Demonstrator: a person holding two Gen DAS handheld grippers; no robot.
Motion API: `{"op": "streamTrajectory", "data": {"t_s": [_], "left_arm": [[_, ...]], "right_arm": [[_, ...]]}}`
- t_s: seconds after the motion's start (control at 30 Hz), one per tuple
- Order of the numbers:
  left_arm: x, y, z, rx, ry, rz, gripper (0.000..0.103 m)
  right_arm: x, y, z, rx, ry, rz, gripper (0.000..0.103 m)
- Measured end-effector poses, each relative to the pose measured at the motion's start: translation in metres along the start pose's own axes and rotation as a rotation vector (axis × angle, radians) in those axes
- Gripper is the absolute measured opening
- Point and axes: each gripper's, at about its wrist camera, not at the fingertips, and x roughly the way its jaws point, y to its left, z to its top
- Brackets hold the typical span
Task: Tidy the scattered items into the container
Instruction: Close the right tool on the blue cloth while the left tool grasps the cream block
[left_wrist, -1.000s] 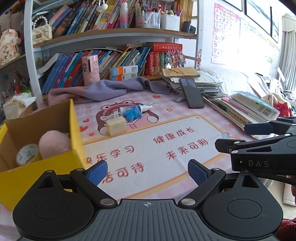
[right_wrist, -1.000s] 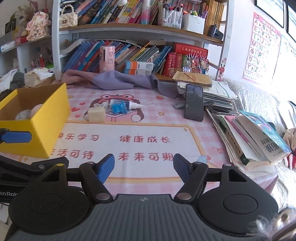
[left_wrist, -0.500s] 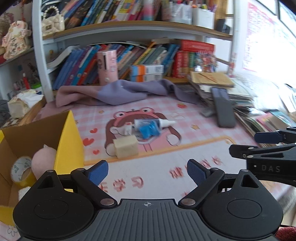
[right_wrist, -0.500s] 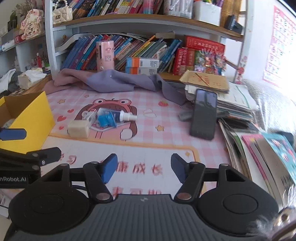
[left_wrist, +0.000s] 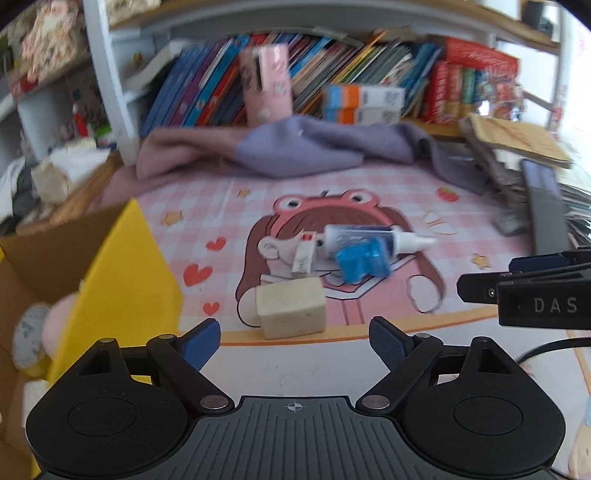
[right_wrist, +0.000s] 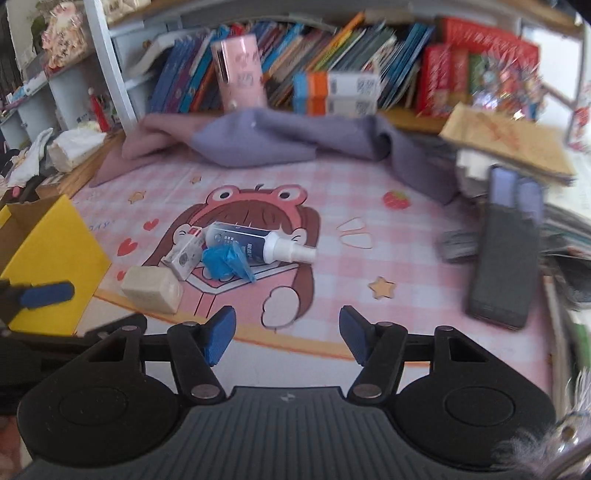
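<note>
Left wrist view, blocky cream sponge (left_wrist: 291, 312), yellow cardboard box (left_wrist: 122, 280)

Both wrist views now nearer to item cluster on pink mat (left_wrist: 229, 206); shelf top out of frame, picture motion-blurred.
Left gripper (left_wrist: 294, 341) closer to beige block (left_wrist: 291, 312); jaws just been closing slightly, nothing between them.
Right gripper (right_wrist: 287, 334) jaws just been closing, gap clearly narrower, nothing between; white bottle (right_wrist: 255, 245) and blue wad (right_wrist: 227, 262) now just ahead.
Yellow box (left_wrist: 122, 280) shifted to left edge, contents mostly cut off.
</note>
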Motion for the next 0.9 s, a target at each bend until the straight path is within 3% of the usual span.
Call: {"op": "streamTrajectory", "data": {"t_s": [0.13,0.37,0.47,0.53,0.6,0.77,0.9], "left_arm": [[0.023,0.005,0.005,-0.065,0.025,0.015,0.088],[0.047,0.001,0.013,-0.089,0.034,0.031,0.087],[0.055,0.001,0.013,-0.096,0.058,0.035,0.077],[0.059,0.004,0.011,-0.103,0.069,0.034,0.062],[0.059,0.008,0.009,-0.122,0.074,0.009,0.053],[0.053,0.008,0.006,-0.097,0.084,0.002,0.048],[0.049,0.011,0.004,-0.114,0.089,-0.01,0.046]], "right_arm": [[0.031,0.004,0.015,0.01,0.03,0.083,0.058],[0.067,0.017,0.031,-0.016,0.073,0.152,0.057],[0.079,0.02,0.035,-0.021,0.093,0.172,0.057],[0.086,0.023,0.037,-0.025,0.101,0.182,0.057],[0.093,0.026,0.039,-0.03,0.11,0.189,0.057],[0.104,0.032,0.039,-0.054,0.112,0.177,0.053],[0.107,0.037,0.039,-0.098,0.085,0.138,0.041]]}}
